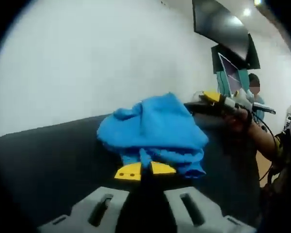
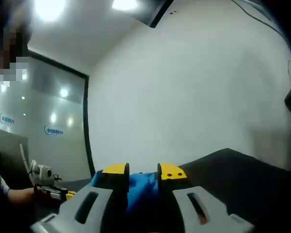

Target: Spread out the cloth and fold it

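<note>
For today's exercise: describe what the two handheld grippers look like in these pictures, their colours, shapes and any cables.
Each gripper has two broad grey jaws with a dark slot in each, ending in yellow tips. The left gripper shows this from behind, as does the right gripper, whose yellow tips carry small dark dots. In the left gripper view, the right gripper comes in from the side, with a grey body, a yellow tip and a dark cable trailing from it.

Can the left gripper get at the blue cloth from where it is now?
Probably yes. In the left gripper view the left gripper has its yellow tips right at the near edge of the bunched blue cloth on the dark table, with nothing between them. Whether it already pinches the fabric I cannot tell.
</note>
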`<state>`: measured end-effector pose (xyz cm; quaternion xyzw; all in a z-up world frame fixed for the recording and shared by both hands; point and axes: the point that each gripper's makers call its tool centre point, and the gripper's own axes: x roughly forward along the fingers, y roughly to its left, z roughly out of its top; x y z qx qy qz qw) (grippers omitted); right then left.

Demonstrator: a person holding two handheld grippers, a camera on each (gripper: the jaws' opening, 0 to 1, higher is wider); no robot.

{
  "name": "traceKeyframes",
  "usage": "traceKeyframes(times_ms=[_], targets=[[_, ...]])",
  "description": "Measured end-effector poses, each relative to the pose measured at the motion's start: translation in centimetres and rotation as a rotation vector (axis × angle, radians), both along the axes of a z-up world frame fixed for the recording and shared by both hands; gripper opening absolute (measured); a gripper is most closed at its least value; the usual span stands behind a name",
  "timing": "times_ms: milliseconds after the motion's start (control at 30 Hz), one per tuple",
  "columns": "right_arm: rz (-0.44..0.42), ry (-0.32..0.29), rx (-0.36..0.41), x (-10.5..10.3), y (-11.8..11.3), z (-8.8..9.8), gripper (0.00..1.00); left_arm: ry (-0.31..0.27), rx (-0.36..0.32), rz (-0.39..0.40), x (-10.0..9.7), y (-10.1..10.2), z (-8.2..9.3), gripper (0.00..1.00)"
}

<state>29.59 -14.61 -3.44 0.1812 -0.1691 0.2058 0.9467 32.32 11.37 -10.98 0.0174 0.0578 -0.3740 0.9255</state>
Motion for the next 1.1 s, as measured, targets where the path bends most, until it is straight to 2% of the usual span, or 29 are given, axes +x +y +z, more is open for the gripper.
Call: traceKeyframes(times_ms=[33,67,100,167,200,233,267,367,400,500,533,567,600,633,667,733,800,867,900,967,1033,1100], targets=[[0.0,0.0,0.001,0.0,0.0,0.0,0.21,0.003,-0.152,0.009,0.1,0.9,1.8,0.0],[0.0,-0.001,0.002,0.0,0.0,0.0,0.21,0.021,-0.29,0.053,0.5,2.5,3.2,0.0],[0.0,-0.002,0.001,0.0,0.0,0.1,0.21,0.028,-0.403,0.098,1.0,4.6,4.1,0.0],[0.001,-0.002,0.002,-0.1,0.0,0.1,0.21,0.029,-0.571,0.22,1.9,8.5,5.2,0.0],[-0.001,-0.001,0.002,0.0,0.0,0.1,0.21,-0.007,-0.635,0.241,1.9,9.5,6.0,0.0],[-0.002,0.001,0.003,0.0,0.0,0.1,0.21,-0.051,-0.715,0.291,1.8,11.1,6.9,0.0],[-0.002,0.001,0.003,0.0,-0.1,0.1,0.21,-0.095,-0.76,0.355,1.8,12.9,7.3,0.0],[-0.002,0.002,0.004,0.0,-0.1,0.1,0.21,-0.154,-0.941,0.512,1.4,17.6,7.7,0.0],[-0.003,0.002,0.004,0.0,-0.1,0.1,0.21,-0.158,-0.968,0.545,1.4,18.4,7.5,0.01],[-0.006,0.005,0.006,0.0,-0.2,0.0,0.21,-0.164,-0.912,0.538,1.6,17.6,7.3,0.04],[-0.006,0.006,0.005,0.0,-0.2,0.0,0.21,-0.174,-0.866,0.494,1.5,16.6,7.4,0.09],[-0.005,0.007,0.003,0.0,-0.1,0.0,0.21,-0.191,-0.829,0.507,1.4,16.5,7.4,0.12],[-0.003,0.009,0.0,0.0,0.0,-0.1,0.21,-0.231,-0.825,0.511,1.0,16.6,8.0,0.15],[-0.002,0.01,-0.001,0.0,0.0,-0.1,0.21,-0.282,-0.832,0.505,0.5,16.8,8.7,0.21],[-0.002,0.009,-0.001,0.0,0.0,-0.1,0.21,-0.346,-0.87,0.497,-0.3,17.3,9.6,0.29],[-0.004,0.008,0.001,0.0,0.0,-0.1,0.21,-0.392,-0.951,0.487,-1.2,18.2,10.3,0.32],[-0.004,0.009,0.0,0.0,0.0,-0.1,0.21,-0.342,-0.997,0.468,-1.0,18.4,9.8,0.26],[-0.006,0.018,-0.01,0.2,0.1,-0.3,0.2,-0.295,-1.0,0.454,-0.5,18.1,9.3,0.25],[-0.008,0.027,-0.03,0.3,0.4,-0.5,0.2,-0.29,-0.994,0.449,-0.3,17.9,9.3,0.25],[0.055,0.081,-0.121,0.7,2.3,-1.8,0.2,-0.296,-0.972,0.439,-0.3,17.2,9.4,0.25],[0.184,0.136,-0.208,0.4,5.6,-3.1,0.22,-0.314,-0.943,0.438,-0.3,16.8,9.6,0.25],[0.297,0.157,-0.352,-0.4,8.9,-4.5,0.25,-0.307,-0.864,0.433,0.1,15.7,9.4,0.25]])
